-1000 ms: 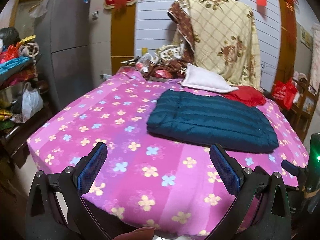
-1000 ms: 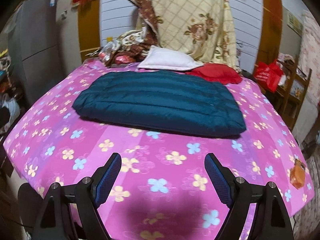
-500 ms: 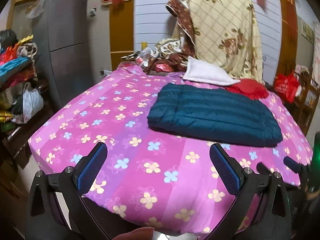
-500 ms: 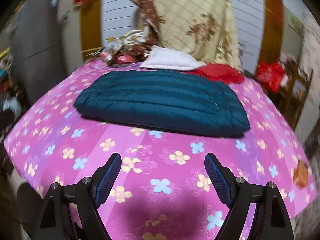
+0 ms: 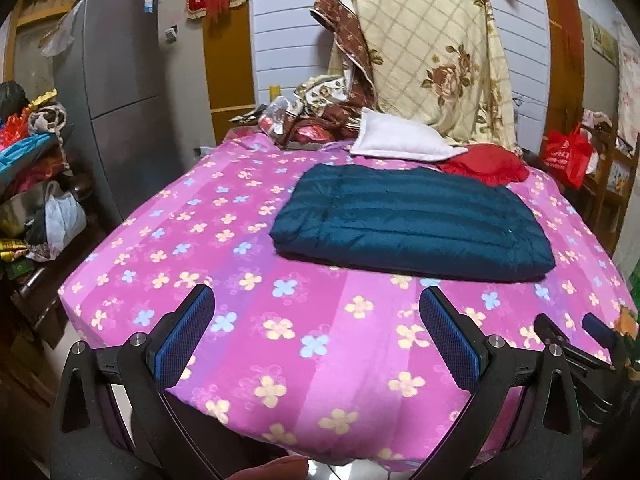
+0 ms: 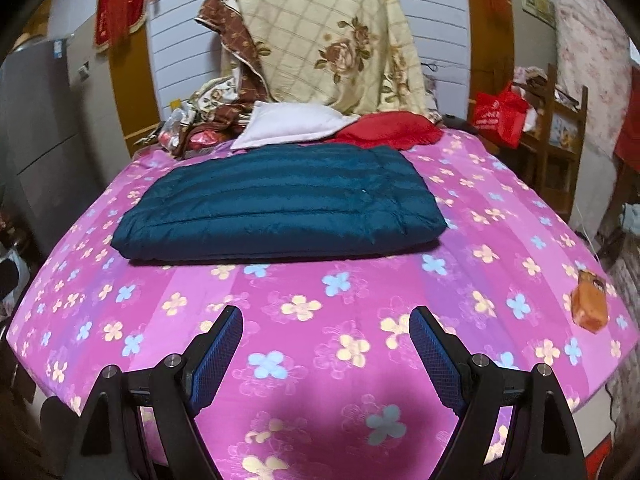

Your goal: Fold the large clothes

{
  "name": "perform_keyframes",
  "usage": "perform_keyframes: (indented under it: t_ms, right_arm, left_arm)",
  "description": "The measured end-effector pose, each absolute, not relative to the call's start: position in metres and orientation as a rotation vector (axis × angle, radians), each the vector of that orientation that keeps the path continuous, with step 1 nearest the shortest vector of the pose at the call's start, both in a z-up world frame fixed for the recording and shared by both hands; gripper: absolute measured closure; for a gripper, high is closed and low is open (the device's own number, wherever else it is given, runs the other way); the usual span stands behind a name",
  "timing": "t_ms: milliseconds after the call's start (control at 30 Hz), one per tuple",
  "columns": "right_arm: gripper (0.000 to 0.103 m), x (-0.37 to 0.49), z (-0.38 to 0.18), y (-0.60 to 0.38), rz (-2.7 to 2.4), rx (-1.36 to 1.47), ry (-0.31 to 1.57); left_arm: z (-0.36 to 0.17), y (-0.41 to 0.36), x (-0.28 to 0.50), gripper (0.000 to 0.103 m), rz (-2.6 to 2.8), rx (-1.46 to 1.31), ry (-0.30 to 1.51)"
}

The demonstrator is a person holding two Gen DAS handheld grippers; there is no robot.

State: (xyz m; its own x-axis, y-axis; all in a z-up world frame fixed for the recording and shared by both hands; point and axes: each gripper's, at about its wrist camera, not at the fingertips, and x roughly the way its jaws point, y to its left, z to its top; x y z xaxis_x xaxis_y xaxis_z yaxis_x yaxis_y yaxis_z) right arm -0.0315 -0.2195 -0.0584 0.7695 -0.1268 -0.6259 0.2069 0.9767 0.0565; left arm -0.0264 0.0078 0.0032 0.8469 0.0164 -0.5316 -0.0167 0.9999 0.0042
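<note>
A dark teal quilted jacket [image 5: 412,220] lies folded into a flat rectangle on the pink flowered bed [image 5: 304,320]; it also shows in the right wrist view [image 6: 280,204]. My left gripper [image 5: 316,320] is open and empty, held over the bed's near edge, well short of the jacket. My right gripper [image 6: 326,340] is open and empty, above the bed in front of the jacket's near edge. Part of the right gripper shows at the left wrist view's right edge [image 5: 592,336].
A white pillow [image 6: 288,124] and a red cloth [image 6: 388,130] lie behind the jacket. A beige floral blanket [image 6: 324,36] hangs at the back. A grey fridge [image 5: 120,100] and cluttered shelves [image 5: 28,184] stand left. An orange packet [image 6: 588,300] lies near the bed's right edge. A red bag [image 6: 500,114] sits right.
Both grippers have drawn back and lifted slightly from the bed, so the jacket looks farther away. The right view has swung a little to the right. Both stay open; the jacket has not moved.
</note>
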Motion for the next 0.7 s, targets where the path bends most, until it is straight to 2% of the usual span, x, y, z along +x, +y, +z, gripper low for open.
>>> perform_keyframes:
  t_ms: [700]
  right_arm:
    - [0.02, -0.03, -0.061, -0.209, -0.186, 0.072, 0.671]
  left_arm:
    - [-0.011, -0.003, -0.027, 0.001, -0.065, -0.001, 0.607]
